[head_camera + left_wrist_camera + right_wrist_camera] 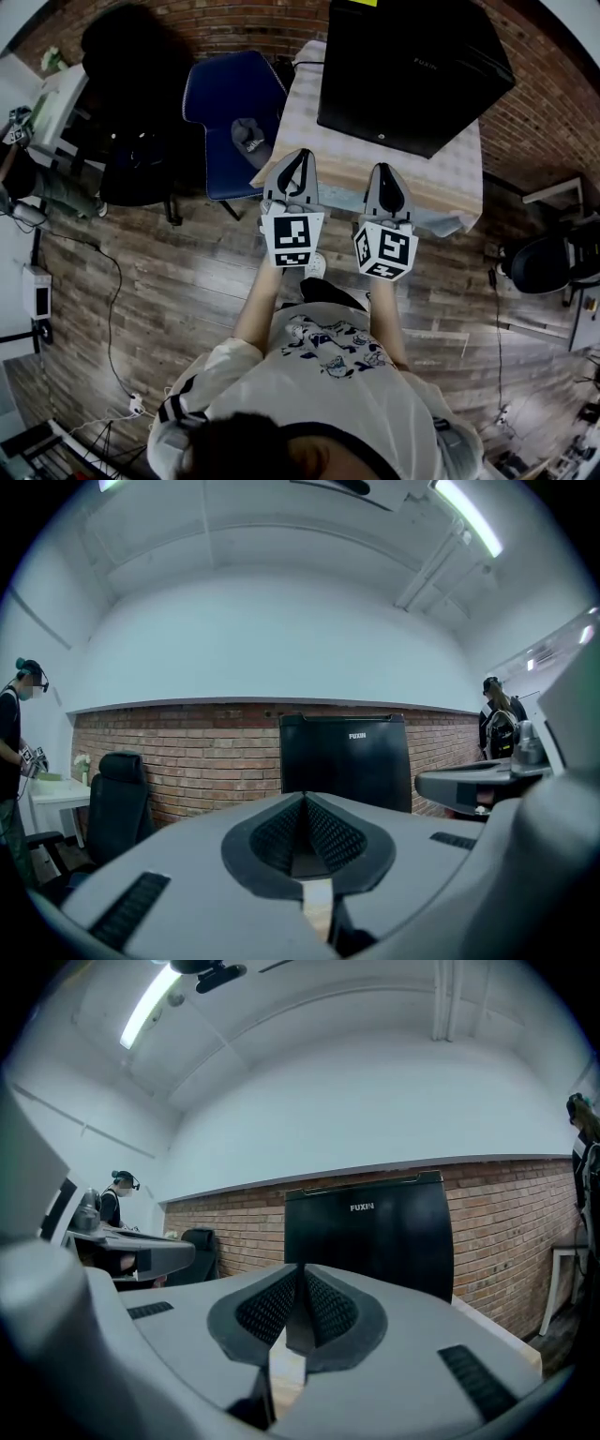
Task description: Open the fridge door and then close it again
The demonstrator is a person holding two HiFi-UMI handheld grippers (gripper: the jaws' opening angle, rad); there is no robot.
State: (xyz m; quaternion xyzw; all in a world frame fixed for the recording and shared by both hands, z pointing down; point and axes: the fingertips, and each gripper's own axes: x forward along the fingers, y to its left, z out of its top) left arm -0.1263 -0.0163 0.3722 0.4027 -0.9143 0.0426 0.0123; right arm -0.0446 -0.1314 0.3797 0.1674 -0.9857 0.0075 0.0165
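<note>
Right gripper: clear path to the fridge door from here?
Probably yes. The right gripper points straight at the fridge, with only bare table between them. Its jaws are shut and empty.

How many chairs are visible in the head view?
3. A blue chair stands left of the table, a black office chair further left, and what looks like another black chair at the right edge. Others may be hidden.

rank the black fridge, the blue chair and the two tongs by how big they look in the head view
1. black fridge
2. blue chair
3. left tongs and right tongs: they look about alike, so I won't rank them. Both are nearer the camera than the fridge and the chair, which makes them look larger.
</note>
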